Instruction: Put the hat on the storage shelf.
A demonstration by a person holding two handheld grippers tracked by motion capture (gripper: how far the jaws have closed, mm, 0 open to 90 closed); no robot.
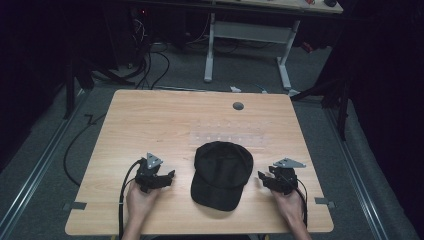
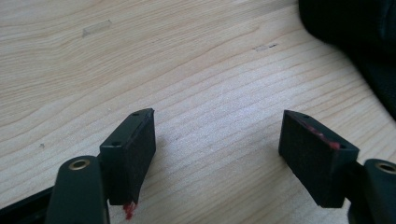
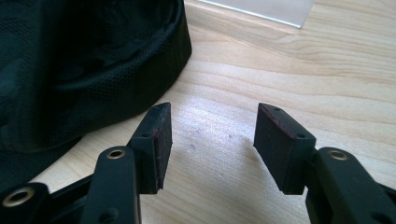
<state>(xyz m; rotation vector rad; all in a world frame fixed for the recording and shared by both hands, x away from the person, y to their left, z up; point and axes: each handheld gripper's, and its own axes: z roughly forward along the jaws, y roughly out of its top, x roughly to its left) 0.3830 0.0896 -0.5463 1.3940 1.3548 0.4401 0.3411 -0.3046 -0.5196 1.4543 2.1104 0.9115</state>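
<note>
Cap [image 1: 222,173]: black, lying flat on the table [image 1: 150,125] near the middle of its near half, crown toward the far side and brim toward the near edge. It sits between the two grippers, touching neither.

The left gripper [image 1: 167,177] rests on the wood to the cap's left, held in the left hand [image 1: 141,199]. In the left gripper view its jaws stand wide apart with only bare wood between them, and the cap's dark edge [image 2: 355,37] fills the upper right corner.

The right gripper [image 1: 264,177] rests just right of the cap, held in the right hand [image 1: 290,202]. In the right gripper view its jaws are also spread, empty, and the cap [image 3: 84,65] lies close at the left, its fabric possibly a faint camouflage weave, though the light is too dim to be sure.

A small dark round grommet [image 1: 238,106] sits near the table's far edge.
</note>
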